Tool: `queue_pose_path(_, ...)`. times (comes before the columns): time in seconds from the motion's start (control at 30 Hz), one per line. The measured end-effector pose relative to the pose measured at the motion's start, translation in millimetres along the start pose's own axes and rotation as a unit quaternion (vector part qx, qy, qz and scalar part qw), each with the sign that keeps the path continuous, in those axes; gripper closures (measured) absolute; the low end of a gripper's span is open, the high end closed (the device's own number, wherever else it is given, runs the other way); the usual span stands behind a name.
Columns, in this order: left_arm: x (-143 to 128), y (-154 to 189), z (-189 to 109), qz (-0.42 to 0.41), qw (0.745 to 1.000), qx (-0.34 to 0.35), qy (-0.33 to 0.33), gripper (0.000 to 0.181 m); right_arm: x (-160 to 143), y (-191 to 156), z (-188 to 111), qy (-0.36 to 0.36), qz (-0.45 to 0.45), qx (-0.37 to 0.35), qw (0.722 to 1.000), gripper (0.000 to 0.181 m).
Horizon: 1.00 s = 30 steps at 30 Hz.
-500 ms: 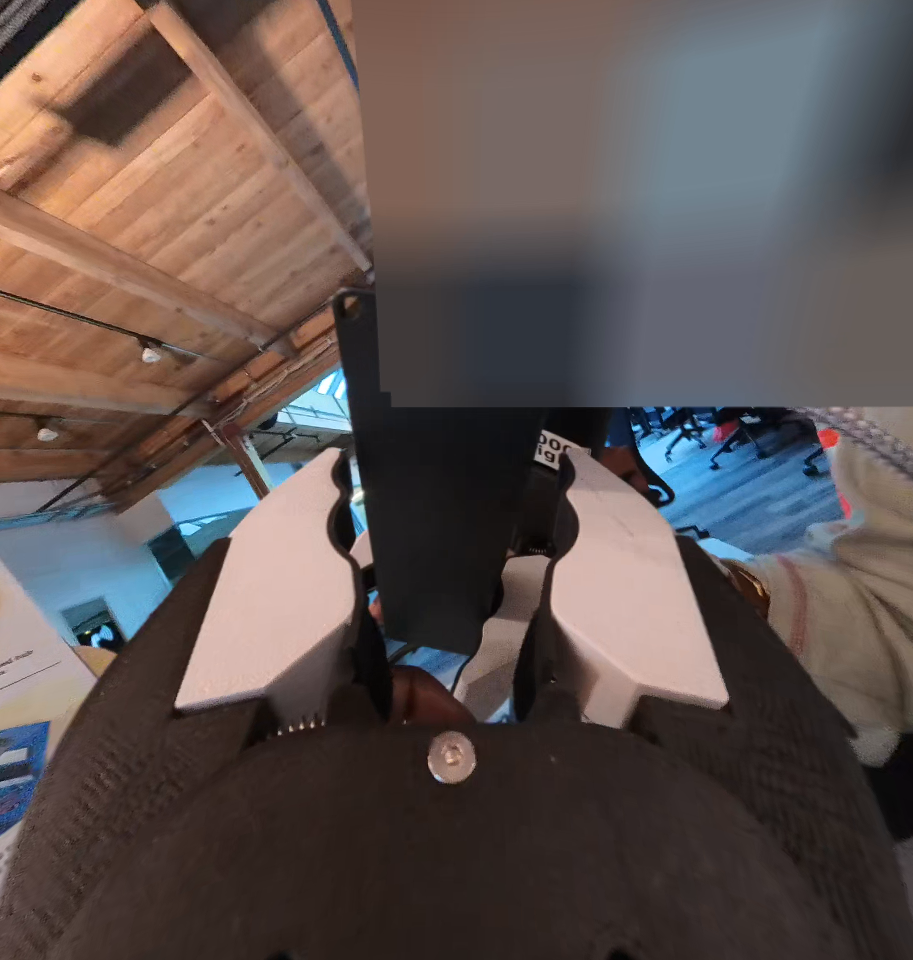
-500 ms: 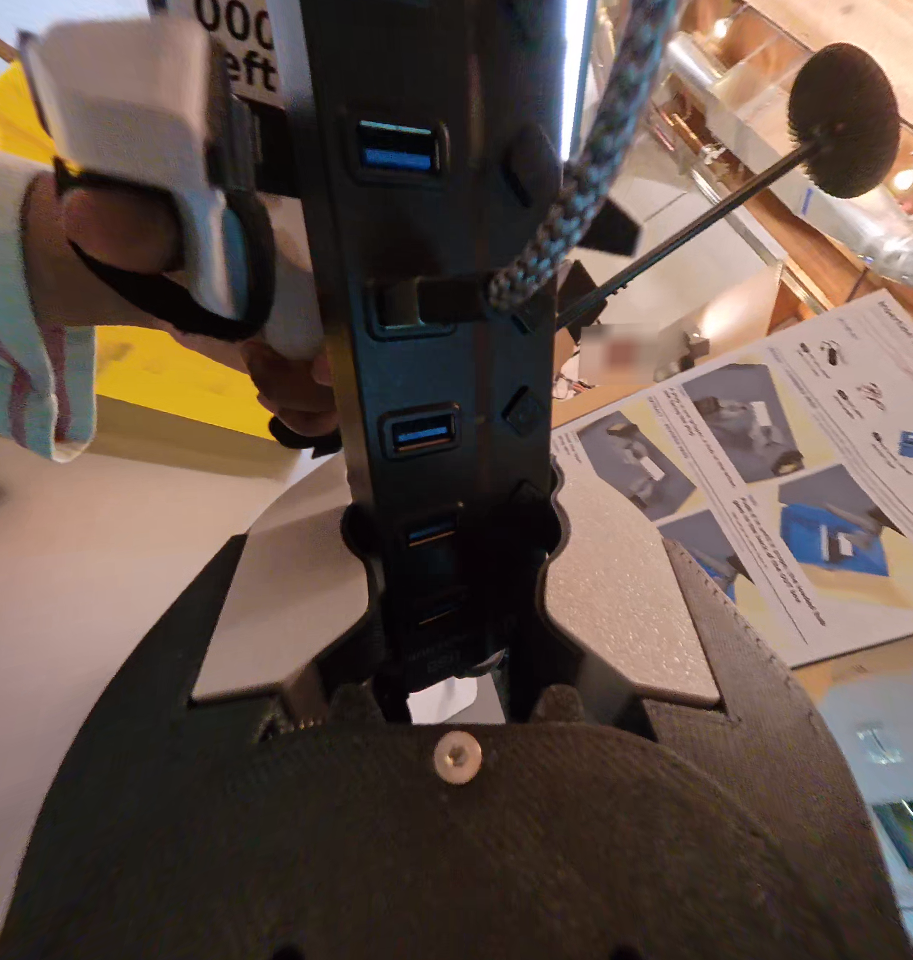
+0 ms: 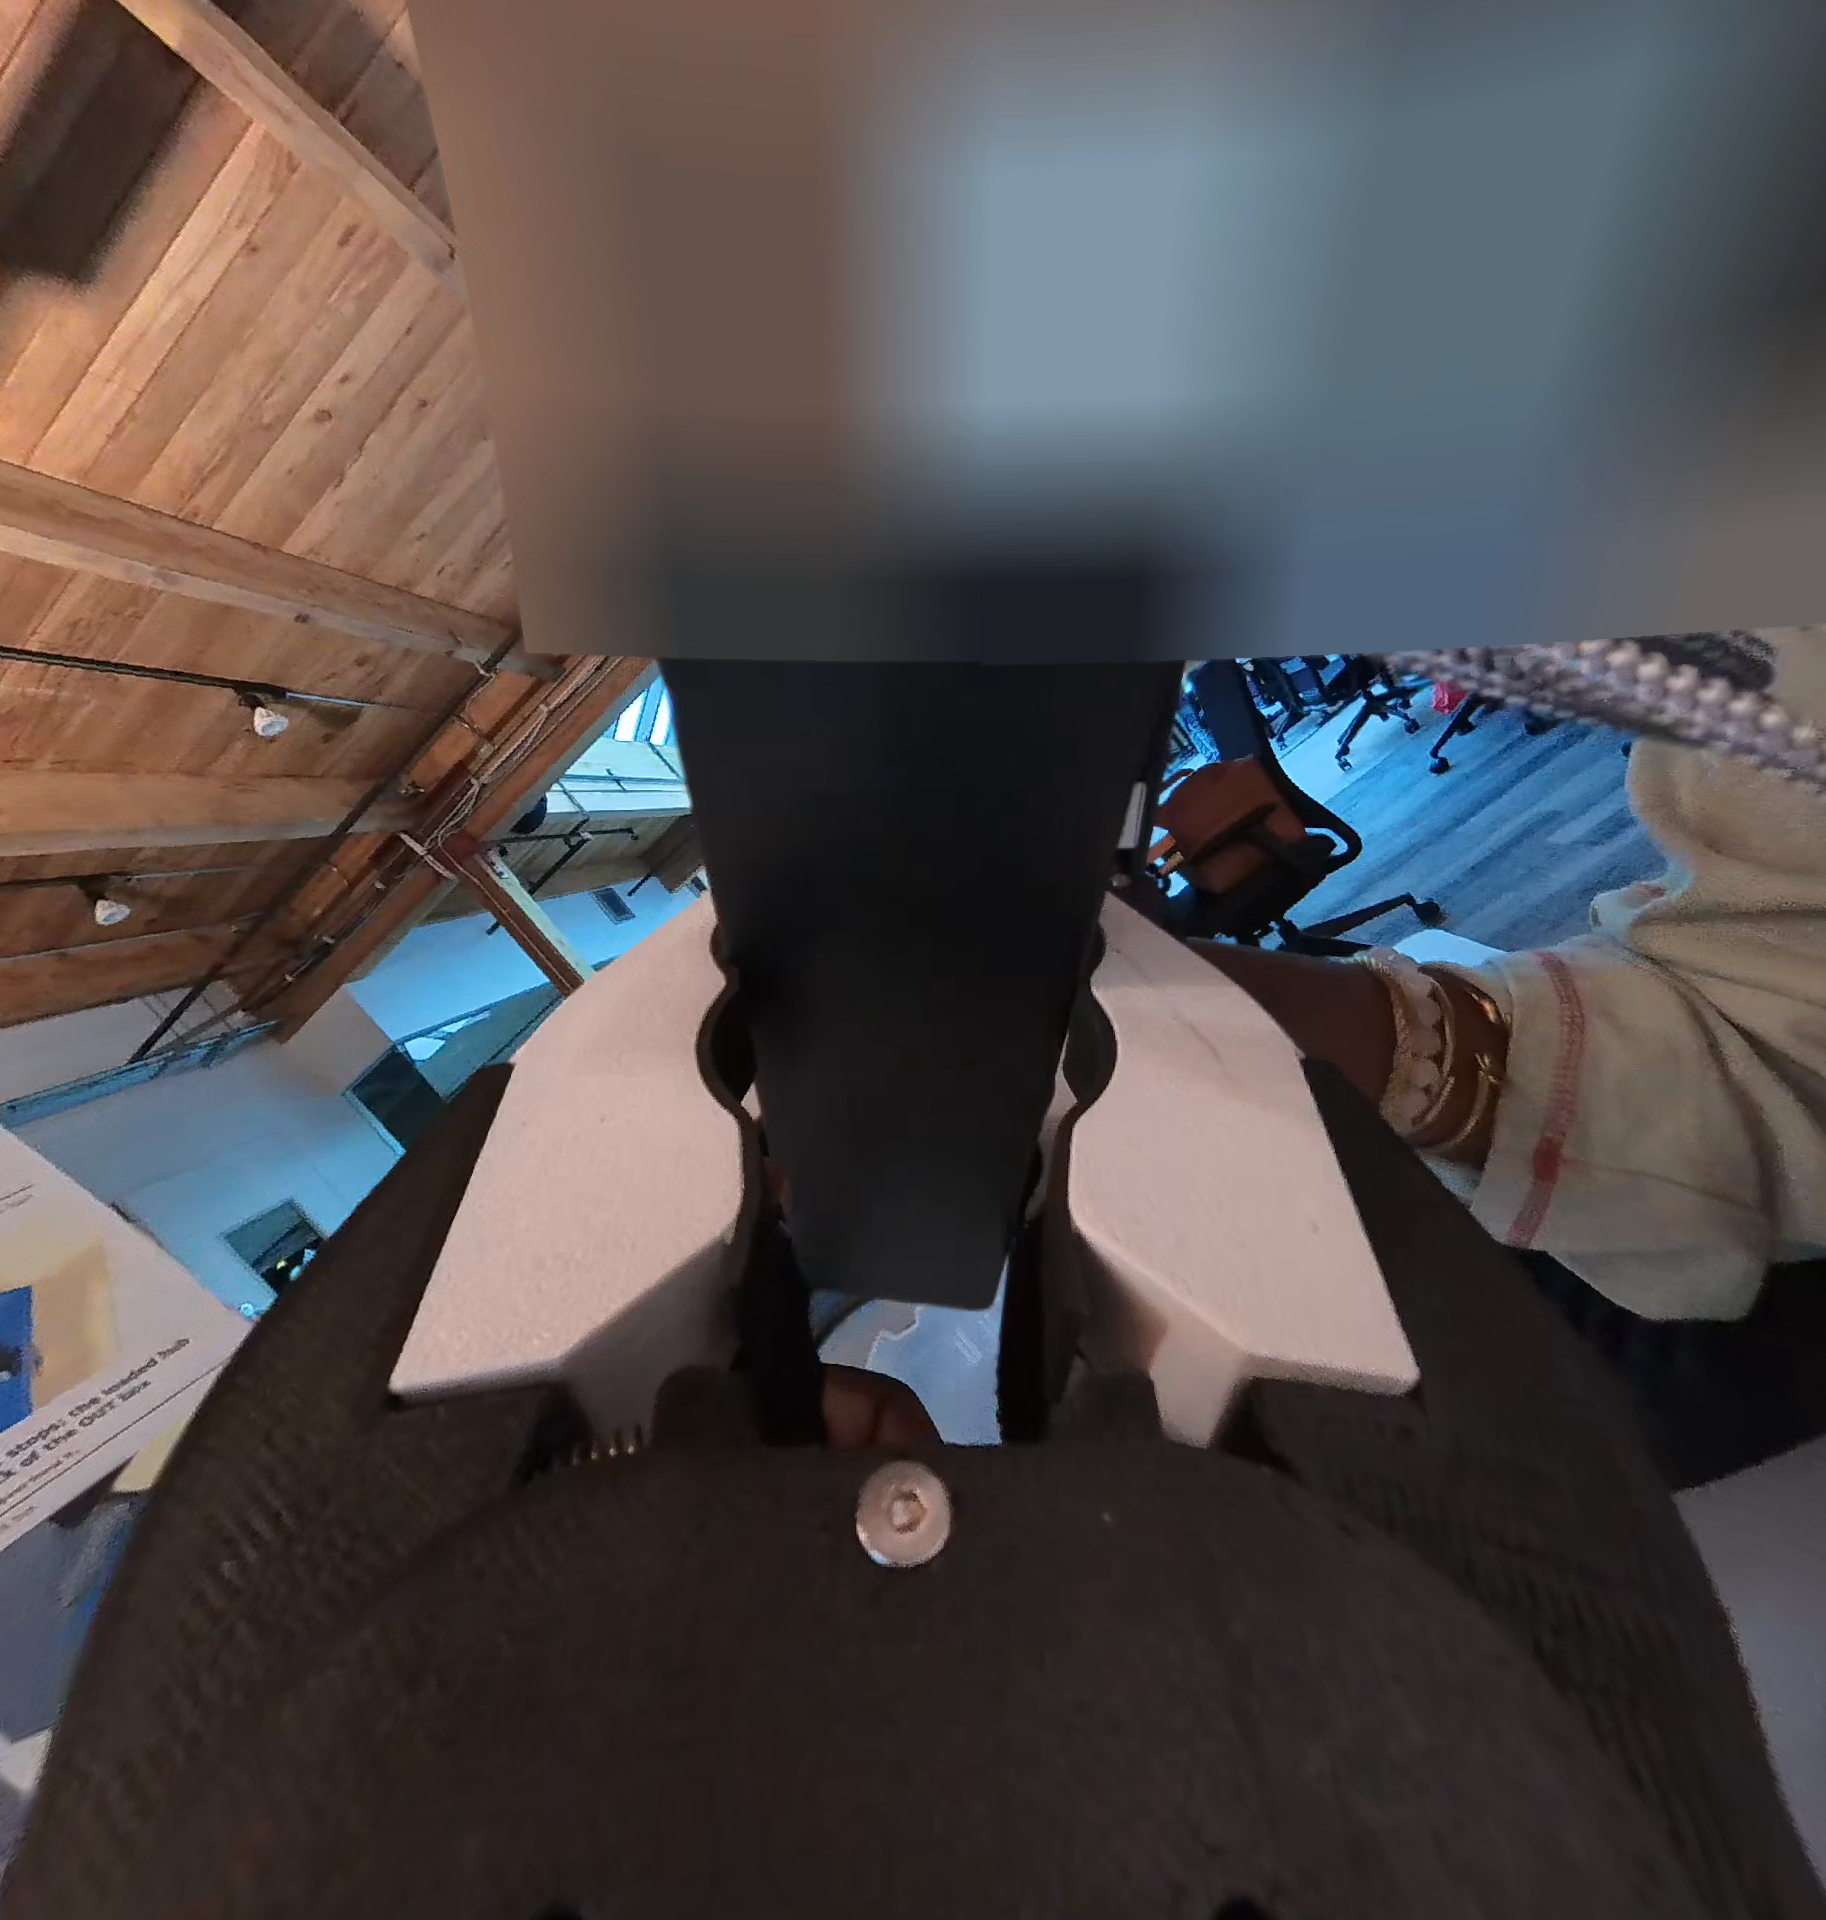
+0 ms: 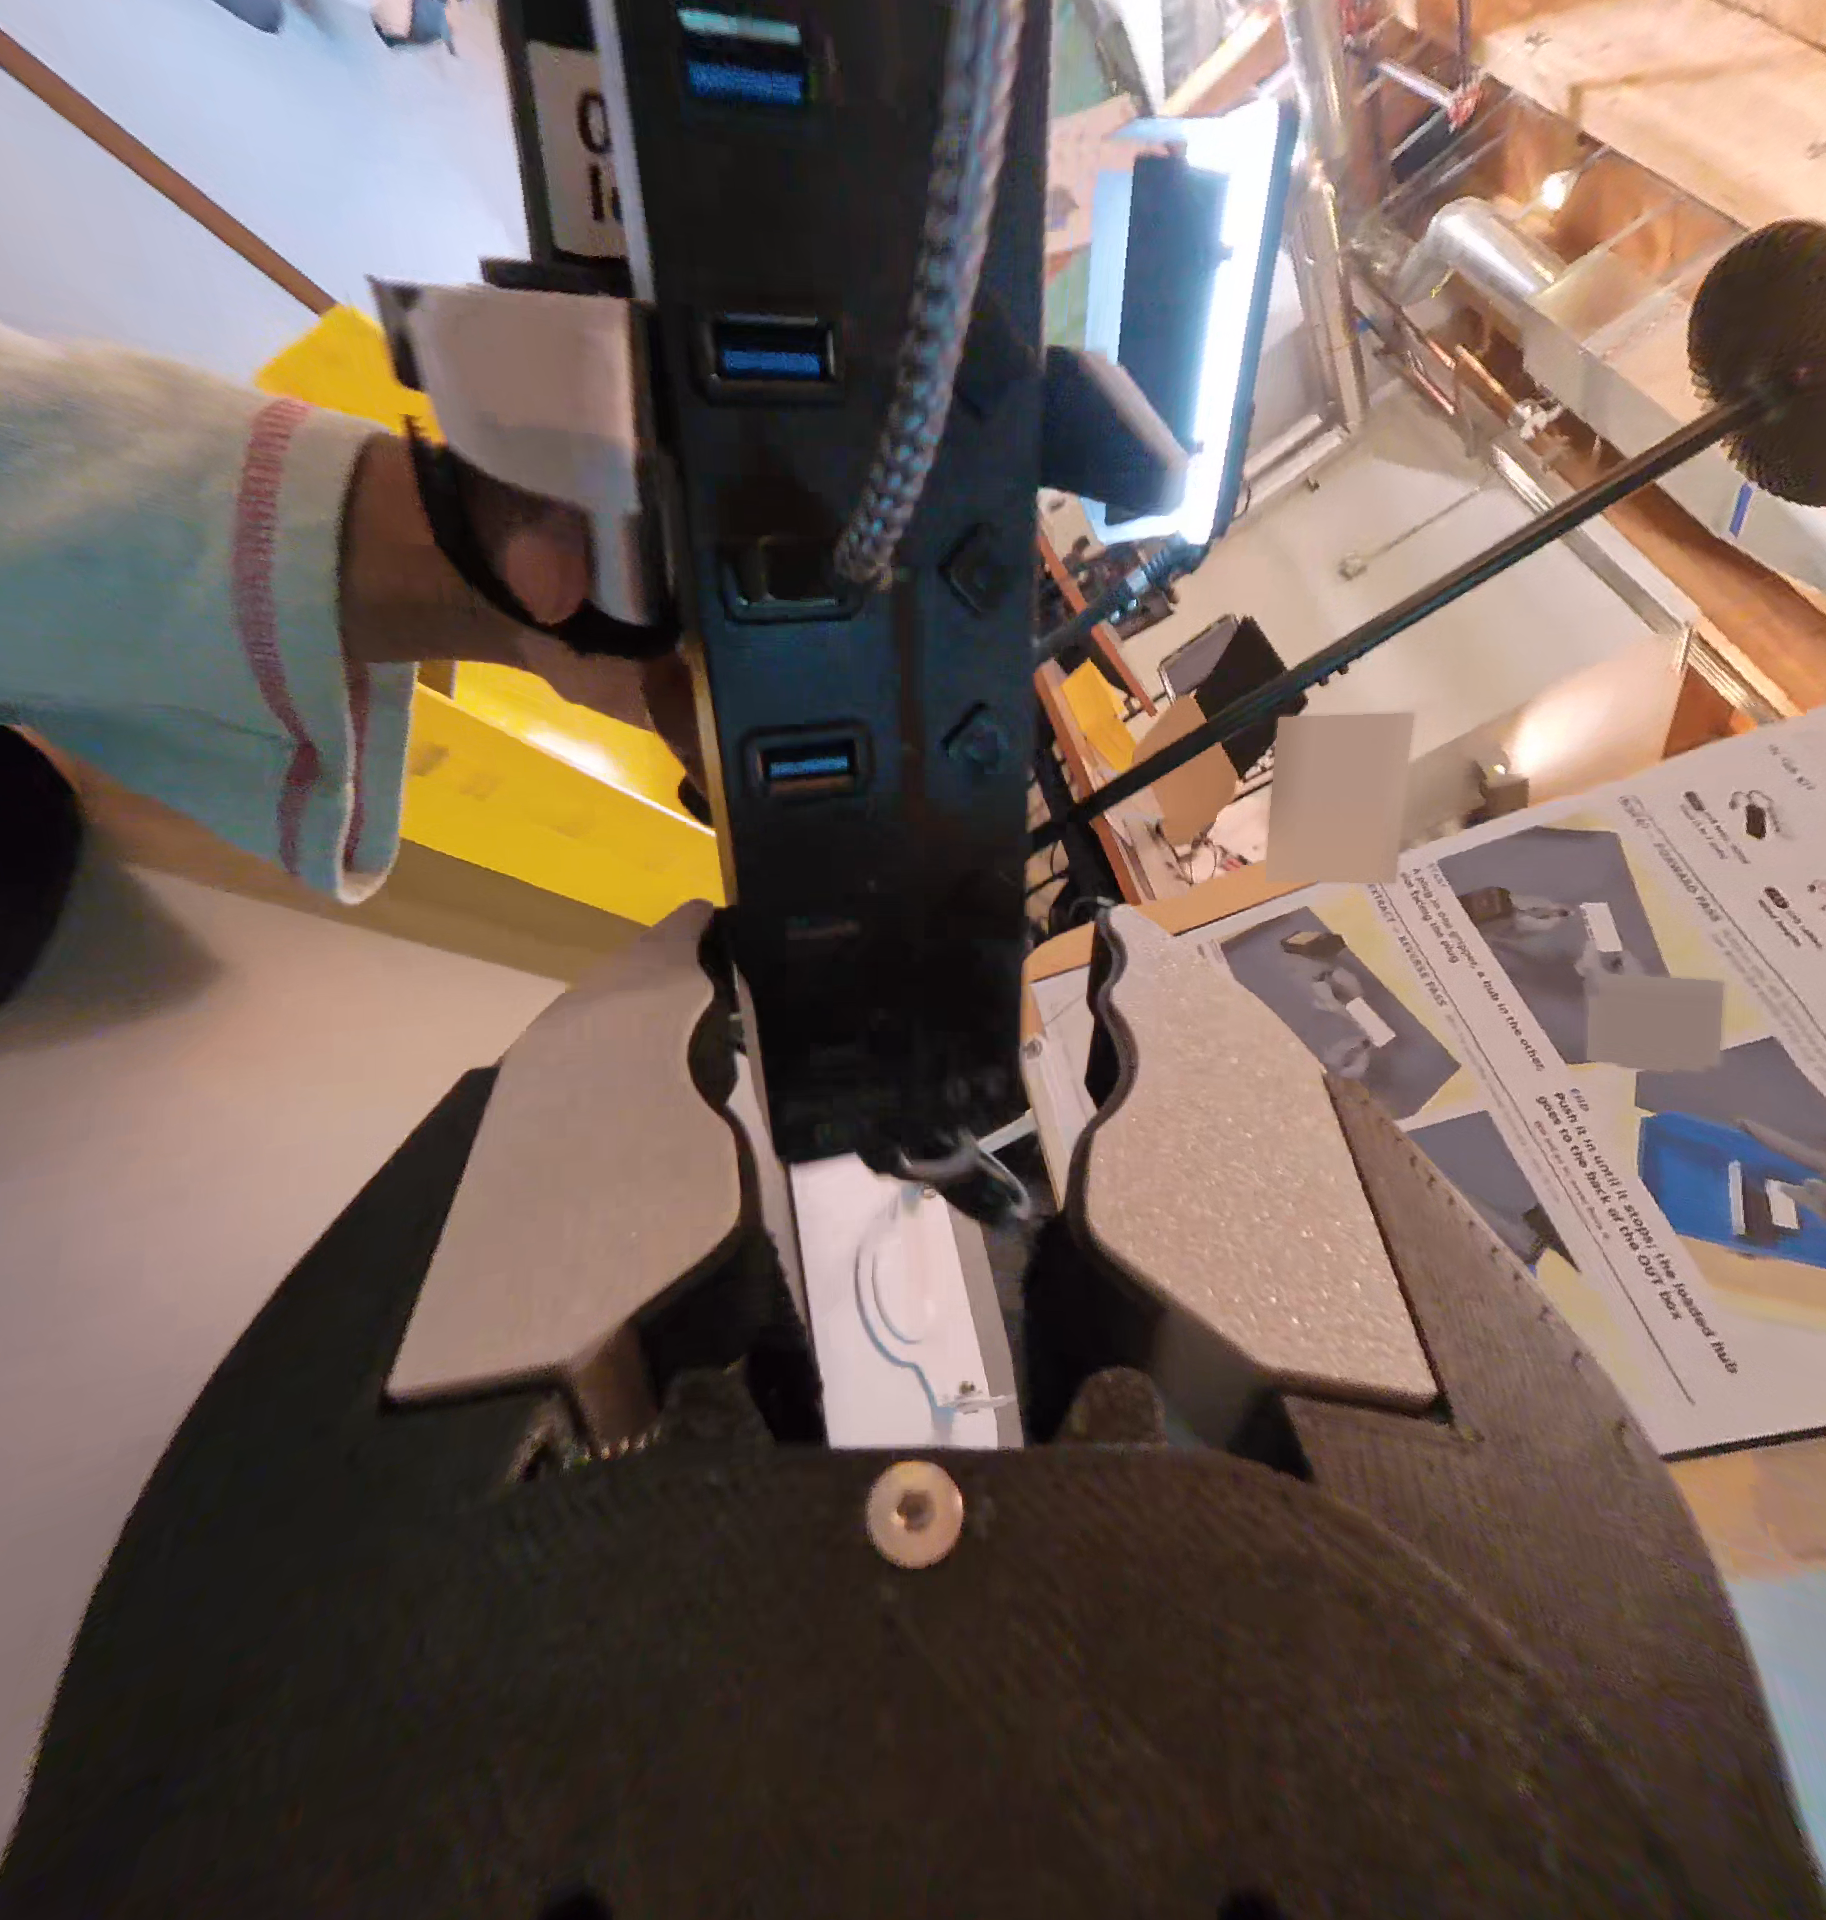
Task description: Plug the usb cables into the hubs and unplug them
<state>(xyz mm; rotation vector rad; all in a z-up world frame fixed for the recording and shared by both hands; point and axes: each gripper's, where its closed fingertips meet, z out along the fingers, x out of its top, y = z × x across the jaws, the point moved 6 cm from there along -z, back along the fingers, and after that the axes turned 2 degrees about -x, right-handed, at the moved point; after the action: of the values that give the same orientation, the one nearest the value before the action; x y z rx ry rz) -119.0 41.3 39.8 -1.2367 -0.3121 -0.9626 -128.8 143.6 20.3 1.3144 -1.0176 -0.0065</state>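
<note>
A long black USB hub (image 4: 857,675) with several blue ports stands between both grippers. A braided grey cable (image 4: 930,364) is plugged into a middle port (image 4: 795,577). My right gripper (image 4: 904,925) is open; the hub's near end sits loosely between its fingers, with a gap on the right side. My left gripper (image 3: 904,935) is shut on the hub's plain back (image 3: 904,1091). The left gripper's white finger (image 4: 535,416) shows on the hub's left edge in the right wrist view. The cable (image 3: 1636,696) runs across the top right of the left wrist view.
A person's sleeved arm (image 4: 140,582) holds the left gripper; the other wrist (image 3: 1439,1049) shows too. A printed instruction sheet (image 4: 1563,1039) lies to the right. A black foam-tipped rod (image 4: 1782,353), a monitor (image 4: 1189,312) and a yellow object (image 4: 535,790) are behind. My right fingertips sit around 7 cm from my left ones.
The hub has slid outward from my right gripper, which no longer clamps it. My left gripper has closed on the hub's sides. Both views have shifted.
</note>
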Motion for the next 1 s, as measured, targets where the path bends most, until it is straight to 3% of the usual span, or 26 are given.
queue_pose_path(0.23, 2.7, -3.2, -13.2, -0.015, 1.000, -0.009, -0.025, 0.123, 27.5, 0.5, -24.8, 0.136, 0.007, 0.016, 0.991, 0.145)
queue_pose_path(0.43, -2.3, 0.0, -9.5, -0.025, 0.999, -0.022, -0.031, 0.124, 29.5, -12.8, -7.5, 0.144, 0.015, 0.056, 0.988, 0.165)
queue_pose_path(1.0, -12.4, -7.1, -16.6, -0.087, 0.995, -0.018, -0.047, 0.124, 26.1, -10.4, -5.9, 0.148, 0.054, 0.069, 0.985, 0.165)
